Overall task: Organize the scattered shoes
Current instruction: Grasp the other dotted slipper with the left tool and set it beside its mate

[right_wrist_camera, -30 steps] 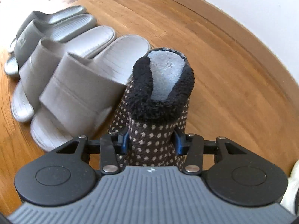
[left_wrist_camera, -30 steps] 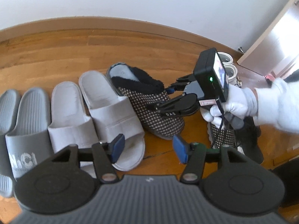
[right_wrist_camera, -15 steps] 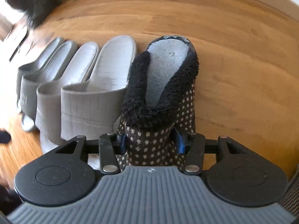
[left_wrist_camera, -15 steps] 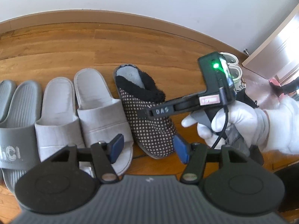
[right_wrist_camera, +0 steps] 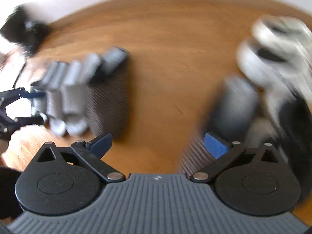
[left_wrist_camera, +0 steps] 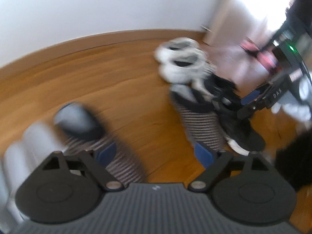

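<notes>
Both views are motion-blurred. One dotted fur-lined slipper (right_wrist_camera: 109, 97) lies on the floor at the right end of a row of grey slides (right_wrist_camera: 64, 89). My right gripper (right_wrist_camera: 158, 144) has its jaws wide and still opening over bare floor. Its right pad sits over the toe of the second dotted slipper (right_wrist_camera: 234, 105). My left gripper (left_wrist_camera: 156, 154) is open too, its jaws widening, with only floor between them. It sits between the placed slipper (left_wrist_camera: 93, 136) and the second slipper (left_wrist_camera: 200, 122). The right gripper (left_wrist_camera: 251, 101) shows at that view's right edge.
A pair of white sneakers (left_wrist_camera: 181, 62) stands by the wall behind the second slipper, and a black shoe (left_wrist_camera: 239, 132) lies against its right side. A white wall and skirting run behind. Bare wooden floor (right_wrist_camera: 165, 58) separates the row from the cluster.
The right gripper has let go of the dotted slipper, opened wide and swung right toward the second slipper. The left gripper has also swung right, and its jaws have widened.
</notes>
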Motion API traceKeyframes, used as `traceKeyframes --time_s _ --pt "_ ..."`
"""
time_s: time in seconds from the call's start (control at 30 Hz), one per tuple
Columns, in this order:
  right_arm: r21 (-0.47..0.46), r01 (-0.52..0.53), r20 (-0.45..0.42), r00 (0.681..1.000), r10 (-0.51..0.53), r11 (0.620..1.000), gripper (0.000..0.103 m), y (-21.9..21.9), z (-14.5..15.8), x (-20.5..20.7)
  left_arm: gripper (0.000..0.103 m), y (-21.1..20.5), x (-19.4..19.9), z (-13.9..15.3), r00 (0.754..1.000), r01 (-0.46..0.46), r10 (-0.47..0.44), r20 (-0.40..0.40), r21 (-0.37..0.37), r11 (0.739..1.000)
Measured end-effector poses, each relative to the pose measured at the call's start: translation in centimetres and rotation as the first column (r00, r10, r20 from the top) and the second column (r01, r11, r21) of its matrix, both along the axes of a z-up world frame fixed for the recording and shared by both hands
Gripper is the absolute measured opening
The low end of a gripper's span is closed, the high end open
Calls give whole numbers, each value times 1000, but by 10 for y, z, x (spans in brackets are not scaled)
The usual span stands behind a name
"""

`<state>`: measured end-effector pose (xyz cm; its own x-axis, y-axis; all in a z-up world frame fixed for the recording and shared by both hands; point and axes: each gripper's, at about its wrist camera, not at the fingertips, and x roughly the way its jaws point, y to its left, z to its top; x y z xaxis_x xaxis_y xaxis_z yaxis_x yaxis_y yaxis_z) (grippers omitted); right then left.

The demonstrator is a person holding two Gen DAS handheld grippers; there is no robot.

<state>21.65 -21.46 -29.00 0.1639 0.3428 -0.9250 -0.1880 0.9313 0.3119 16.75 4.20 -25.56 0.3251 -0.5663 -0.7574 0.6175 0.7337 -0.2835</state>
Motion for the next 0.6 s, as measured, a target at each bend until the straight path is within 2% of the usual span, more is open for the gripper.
traceKeyframes --time_s 0.07,0.13,0.17,0.27,0.3,0.33,0.37,0.4,0.43,0.53,0.6 --pt "-8 74 -27 997 -74 997 102 -33 -12 -17 88 -37 19 -12 998 52 -52 -21 3 999" --pt "-5 159 -41 986 -159 987 102 -63 -25 -33 88 -82 43 -31 994 70 -69 -87 14 997" --pt "9 208 -39 978 -207 978 102 -75 -33 -40 88 -103 56 -43 989 54 -51 -140 16 998" --pt "51 247 -46 969 -245 968 102 -89 -41 -48 86 -141 82 -75 962 -1 14 -273 46 999" --pt "55 234 -34 972 -233 971 102 -90 -41 -48 82 -148 90 -87 945 -26 45 -324 65 998" --pt "57 218 -22 976 -217 974 102 -89 -41 -48 68 -152 94 -95 929 -49 73 -362 76 996" --pt "59 203 -12 979 -203 977 102 -88 -40 -47 55 -153 98 -105 905 -79 93 -415 52 996" --pt "61 195 -6 981 -195 979 102 -90 -39 -47 45 -151 98 -111 890 -102 105 -443 29 994" --pt "65 184 0 983 -184 981 102 -90 -38 -47 35 -149 96 -111 889 -116 116 -442 28 993" --pt "78 159 5 987 -160 984 102 -90 -38 -48 26 -136 86 -112 884 -205 208 -418 51 977" --pt "77 139 2 990 -140 987 102 -90 -37 -51 25 -121 75 -104 884 -293 303 -355 82 952"
